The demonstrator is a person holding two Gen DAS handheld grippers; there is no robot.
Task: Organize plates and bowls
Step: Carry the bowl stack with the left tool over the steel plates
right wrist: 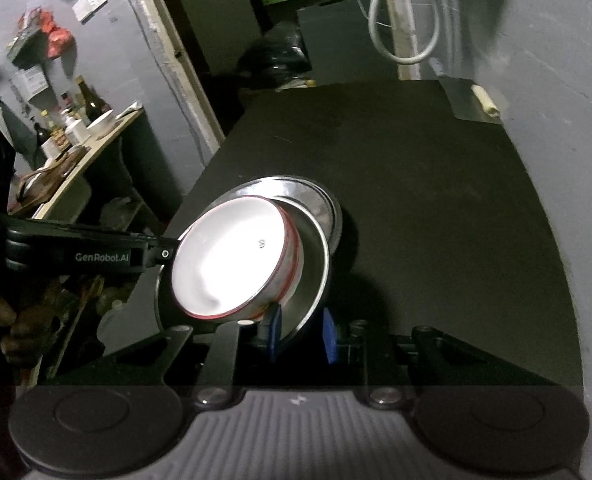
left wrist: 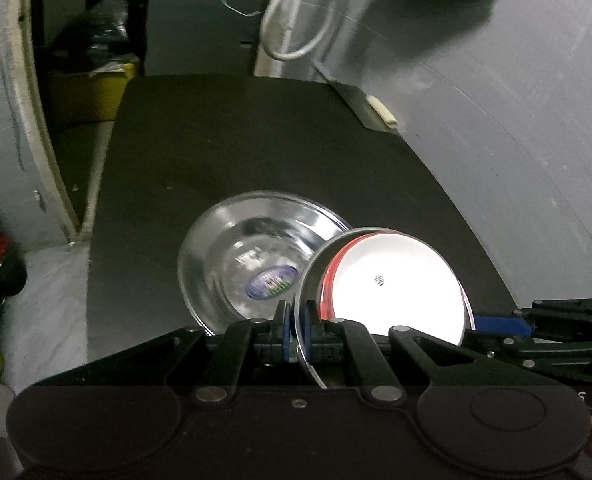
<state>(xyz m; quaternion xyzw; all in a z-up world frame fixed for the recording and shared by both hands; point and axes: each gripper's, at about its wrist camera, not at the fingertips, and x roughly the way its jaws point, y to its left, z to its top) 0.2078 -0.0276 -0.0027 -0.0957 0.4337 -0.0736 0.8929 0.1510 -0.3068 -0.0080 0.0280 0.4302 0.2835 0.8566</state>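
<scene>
"GenRobot.AI" is printed in white on the black left gripper [right wrist: 167, 254], whose blue pads clamp the thin rim of a round steel bowl with a glossy white, red-edged interior [left wrist: 395, 284]. The right gripper [right wrist: 301, 334] pinches the same bowl's opposite rim, holding it tilted above a shiny steel plate bearing an unreadable oval blue sticker [left wrist: 256, 248] on a matte black table [left wrist: 232, 140].

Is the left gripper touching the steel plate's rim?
Touching. The left wrist view shows the left gripper with its blue pads clamped on the steel plate's thin rim, no gap either side.
</scene>
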